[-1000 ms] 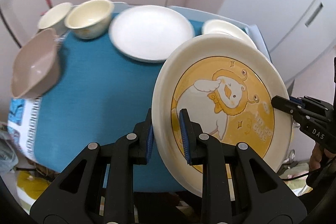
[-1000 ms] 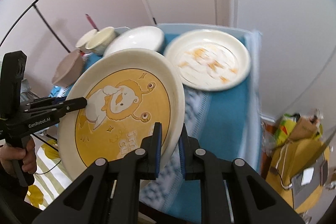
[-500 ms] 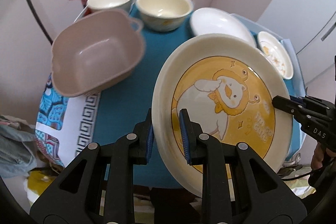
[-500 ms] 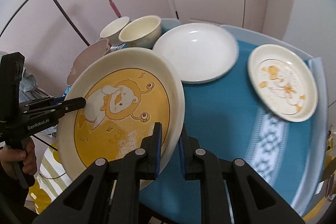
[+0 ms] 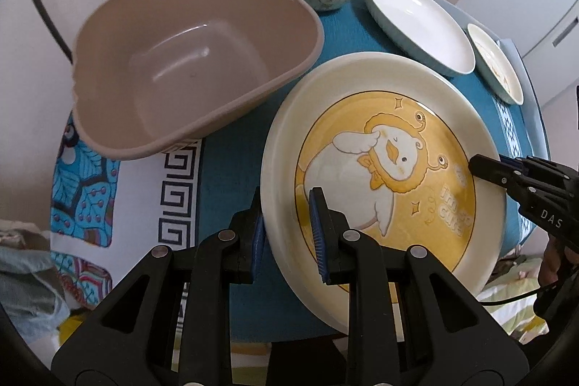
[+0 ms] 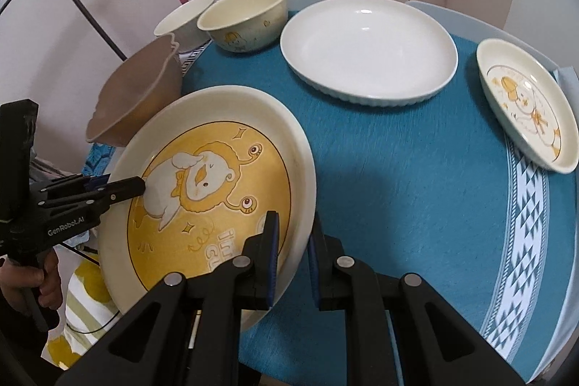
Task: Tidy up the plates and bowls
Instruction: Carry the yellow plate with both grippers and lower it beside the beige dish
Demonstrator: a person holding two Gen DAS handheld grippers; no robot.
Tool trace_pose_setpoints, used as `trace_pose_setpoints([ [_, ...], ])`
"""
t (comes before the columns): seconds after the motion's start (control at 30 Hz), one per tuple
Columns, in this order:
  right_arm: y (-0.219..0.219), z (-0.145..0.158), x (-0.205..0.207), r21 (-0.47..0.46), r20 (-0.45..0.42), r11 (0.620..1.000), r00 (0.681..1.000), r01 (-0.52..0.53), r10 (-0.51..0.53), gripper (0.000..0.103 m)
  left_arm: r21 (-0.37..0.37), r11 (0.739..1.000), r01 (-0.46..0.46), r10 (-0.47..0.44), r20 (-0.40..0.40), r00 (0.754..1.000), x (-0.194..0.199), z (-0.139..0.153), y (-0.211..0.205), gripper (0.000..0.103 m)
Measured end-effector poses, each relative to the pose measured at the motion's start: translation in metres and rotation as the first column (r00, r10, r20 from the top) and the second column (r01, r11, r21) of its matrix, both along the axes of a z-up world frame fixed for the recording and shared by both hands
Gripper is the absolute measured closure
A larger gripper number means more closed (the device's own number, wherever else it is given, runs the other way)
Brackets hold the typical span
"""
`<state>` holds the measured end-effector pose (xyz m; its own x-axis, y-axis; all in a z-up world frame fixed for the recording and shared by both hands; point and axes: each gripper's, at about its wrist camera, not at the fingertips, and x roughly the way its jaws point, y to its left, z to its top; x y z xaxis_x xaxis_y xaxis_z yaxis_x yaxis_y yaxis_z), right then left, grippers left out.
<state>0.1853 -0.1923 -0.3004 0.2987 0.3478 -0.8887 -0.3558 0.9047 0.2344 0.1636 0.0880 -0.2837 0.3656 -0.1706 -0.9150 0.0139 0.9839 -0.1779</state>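
Swung across the tabletop (image 6: 398,205) since the earlier frame, with the tan basin (image 5: 188,60) now filling the upper left of the left view. Held tilted above the blue cloth: duck plate (image 5: 380,176), lower centre of both views. Left claw (image 5: 289,234) pinching its near rim; right claw (image 6: 293,252) clamped on the opposite rim. Beyond: two cream bowls (image 6: 246,17), white plate (image 6: 365,49), small duck plate (image 6: 524,107) at right.

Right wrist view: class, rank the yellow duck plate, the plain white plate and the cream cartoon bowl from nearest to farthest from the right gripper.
1. Yellow duck plate: clamped in the right gripper.
2. Plain white plate: middle of table.
3. Cream cartoon bowl: far left corner.
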Motion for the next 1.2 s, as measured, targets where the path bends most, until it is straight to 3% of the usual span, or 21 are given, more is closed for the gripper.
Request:
trace_pose_setpoints([
  [0.23, -0.009, -0.007, -0.004, 0.047, -0.009, 0.998, 0.999, 0.044, -0.043, 0.089, 0.013, 0.999, 0.030, -0.030, 0.028, 0.999, 0.000, -0.004, -0.001, 0.083],
  [0.47, -0.007, -0.002, -0.003, 0.014, 0.000, 0.998, 0.998, 0.064, -0.064, 0.089, 0.062, 0.997, 0.056, -0.058, 0.038, 0.998, 0.002, -0.004, -0.009, 0.079],
  [0.53, -0.006, -0.002, -0.006, 0.012, -0.002, 0.998, 0.998, 0.069, -0.069, 0.089, 0.081, 0.995, 0.062, -0.065, 0.036, 0.997, 0.003, -0.003, -0.010, 0.071],
  [0.6, -0.005, -0.002, -0.005, 0.009, -0.003, 0.997, 0.997, 0.074, -0.073, 0.089, 0.109, 0.992, 0.068, -0.072, 0.033, 0.997, 0.006, -0.003, -0.014, 0.029],
  [0.67, -0.003, -0.002, -0.005, 0.001, -0.003, 0.997, 0.997, 0.077, -0.077, 0.089, 0.111, 0.992, 0.066, -0.073, 0.065, 0.995, 0.004, 0.001, -0.015, 0.022],
  [0.77, -0.001, -0.001, -0.006, -0.009, 0.006, 0.997, 0.997, 0.075, -0.074, 0.088, 0.123, 0.989, 0.076, -0.085, 0.075, 0.994, 0.005, 0.006, -0.021, 0.021],
  [0.8, -0.002, -0.002, -0.007, -0.007, 0.006, 0.997, 0.997, 0.076, -0.076, 0.083, 0.131, 0.988, 0.079, -0.089, 0.076, 0.993, 0.006, 0.006, -0.023, 0.021],
  [0.87, -0.003, -0.001, -0.008, -0.003, 0.002, 0.997, 0.997, 0.080, -0.080, 0.067, 0.131, 0.988, 0.083, -0.093, 0.075, 0.993, 0.007, 0.007, -0.026, 0.021],
  [0.9, -0.004, 0.000, -0.009, 0.002, -0.001, 0.997, 0.997, 0.080, -0.080, 0.053, 0.131, 0.988, 0.082, -0.092, 0.074, 0.993, 0.007, 0.008, -0.029, 0.021],
  [1.07, -0.009, 0.021, -0.010, -0.007, 0.007, 0.997, 0.997, 0.079, -0.079, 0.052, 0.115, 0.991, 0.071, -0.081, 0.082, 0.993, -0.003, 0.028, -0.029, 0.021],
  [1.2, -0.018, 0.058, -0.008, 0.012, 0.066, 0.996, 0.993, 0.093, -0.093, 0.052, 0.100, 0.994, 0.053, -0.066, 0.138, 0.988, -0.009, 0.067, -0.032, 0.021],
])
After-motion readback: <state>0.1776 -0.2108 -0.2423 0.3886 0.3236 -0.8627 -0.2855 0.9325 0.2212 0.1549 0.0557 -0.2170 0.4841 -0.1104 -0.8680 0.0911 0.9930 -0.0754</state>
